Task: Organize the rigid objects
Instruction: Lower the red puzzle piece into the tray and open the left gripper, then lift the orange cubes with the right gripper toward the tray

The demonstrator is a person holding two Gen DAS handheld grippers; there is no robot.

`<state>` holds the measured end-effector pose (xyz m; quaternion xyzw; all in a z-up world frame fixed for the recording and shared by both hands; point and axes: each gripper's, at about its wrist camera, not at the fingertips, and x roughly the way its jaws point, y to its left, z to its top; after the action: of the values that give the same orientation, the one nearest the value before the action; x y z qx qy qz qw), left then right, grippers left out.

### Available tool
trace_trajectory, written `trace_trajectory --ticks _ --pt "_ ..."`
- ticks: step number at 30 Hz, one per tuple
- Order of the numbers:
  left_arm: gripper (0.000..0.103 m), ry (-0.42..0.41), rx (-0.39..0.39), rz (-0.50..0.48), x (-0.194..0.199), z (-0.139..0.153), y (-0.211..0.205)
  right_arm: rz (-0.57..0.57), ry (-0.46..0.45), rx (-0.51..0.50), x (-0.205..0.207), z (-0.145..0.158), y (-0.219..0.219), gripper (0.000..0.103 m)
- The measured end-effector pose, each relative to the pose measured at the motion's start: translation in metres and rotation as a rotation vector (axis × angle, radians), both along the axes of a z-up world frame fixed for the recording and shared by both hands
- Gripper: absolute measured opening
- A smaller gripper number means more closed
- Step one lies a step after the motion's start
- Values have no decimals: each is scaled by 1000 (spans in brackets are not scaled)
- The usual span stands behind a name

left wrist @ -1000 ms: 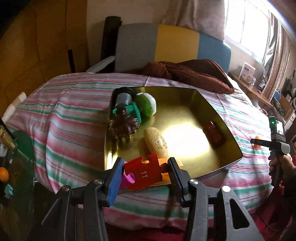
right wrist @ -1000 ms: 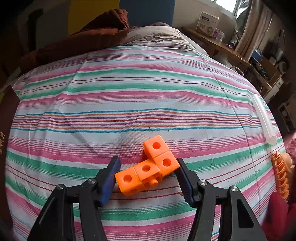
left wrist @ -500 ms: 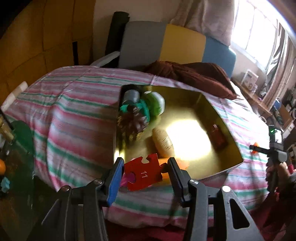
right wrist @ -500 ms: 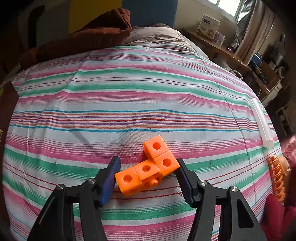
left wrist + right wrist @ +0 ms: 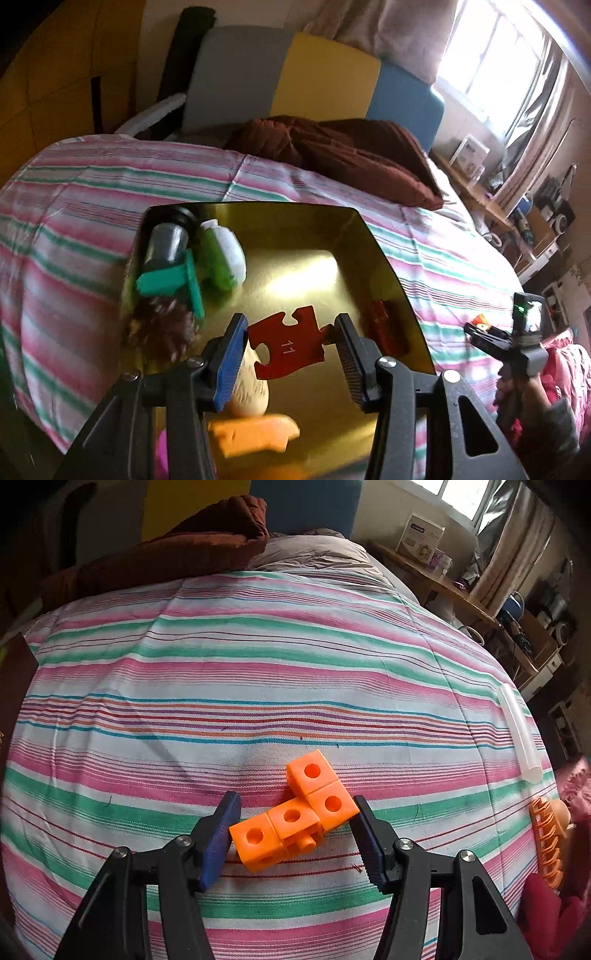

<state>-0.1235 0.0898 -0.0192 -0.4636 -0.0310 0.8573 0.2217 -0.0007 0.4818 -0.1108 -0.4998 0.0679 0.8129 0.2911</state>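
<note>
In the left wrist view, one shiny gold metal tray (image 5: 388, 258) sits on the striped bedsheet (image 5: 92, 206). Along its left side lie one grey jar (image 5: 166, 243), one teal plastic piece (image 5: 173, 280), one green-and-white container (image 5: 225, 254) and one brown pinecone (image 5: 162, 328). The left gripper (image 5: 290, 347) is clamped on one flat red puzzle piece numbered 11 (image 5: 288, 343), above the tray's near part. Only the right wrist view shows the right gripper (image 5: 295, 827) closed against one orange block of four joined cubes (image 5: 295, 812) on the bed, and one clear tube (image 5: 521, 734) far right.

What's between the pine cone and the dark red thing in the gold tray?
In the left wrist view, the red puzzle piece held by the left gripper hangs between the pine cone and dark red object, over bare gold tray floor.
</note>
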Motion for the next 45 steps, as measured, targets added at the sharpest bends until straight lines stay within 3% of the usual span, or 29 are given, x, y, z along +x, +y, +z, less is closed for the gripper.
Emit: trace_trajectory --ticks 7,16,26,35,45 --pt "49 -109 19 -6 -54 -26 27 6 -5 3 -1 1 -1 61" --pt "49 -219 -116 49 -96 -79 43 5 -4 -1 -1 1 -1 61" --pt "52 -131 -116 24 -73 -57 36 -1 3 -10 -2 -1 1 61" --pt "52 40 -137 65 -2 -16 10 -1 3 -7 -2 -1 1 61" --pt "52 112 -157 98 65 -5 -25 2 0 7 -2 1 -1 61"
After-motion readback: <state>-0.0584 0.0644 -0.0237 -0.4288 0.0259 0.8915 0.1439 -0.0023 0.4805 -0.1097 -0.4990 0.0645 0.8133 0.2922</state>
